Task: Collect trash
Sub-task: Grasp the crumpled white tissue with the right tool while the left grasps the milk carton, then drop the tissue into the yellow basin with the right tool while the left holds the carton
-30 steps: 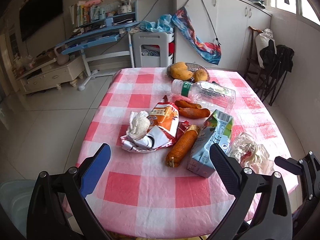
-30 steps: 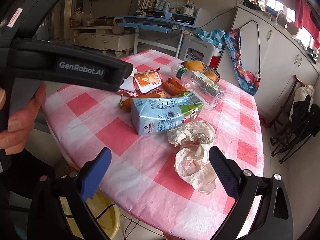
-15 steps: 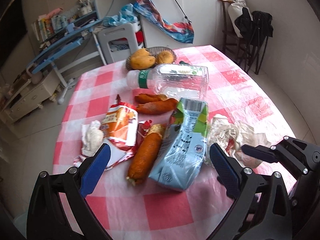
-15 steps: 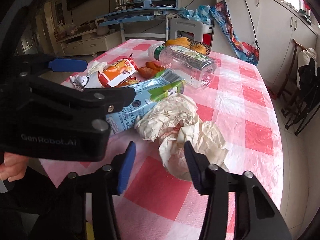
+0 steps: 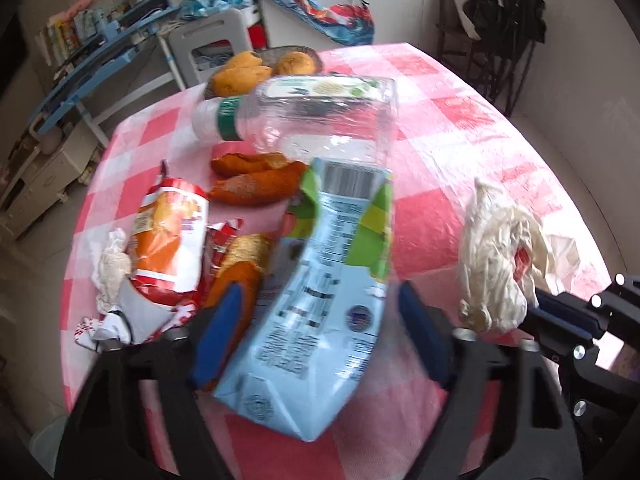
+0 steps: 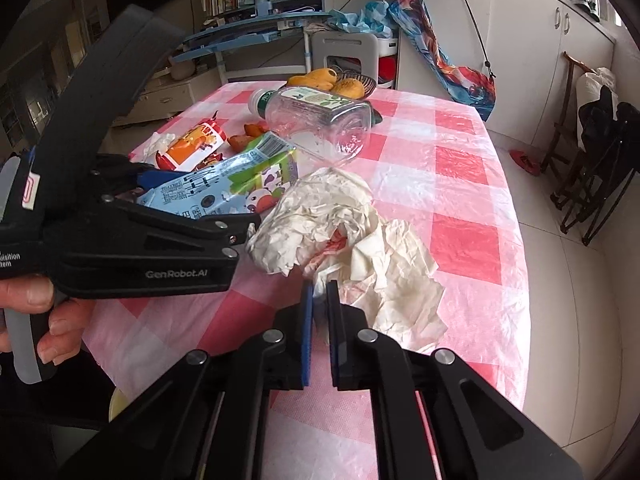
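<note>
A light blue and green drink carton lies on the pink checked table. My left gripper has its jaws on either side of the carton's near end, still apart. The carton also shows in the right wrist view. My right gripper is shut on the edge of a crumpled white paper wrapper, which also shows in the left wrist view. An empty clear plastic bottle, an orange snack bag and a tissue wad lie further back.
Sweet potatoes lie among the trash, one beside the carton. A basket of bread stands at the table's far edge. A blue desk, a white stool, cabinets and a chair surround the table.
My left gripper moved forward over the carton's near end and its jaws narrowed around it. My right gripper closed on the crumpled wrapper.
</note>
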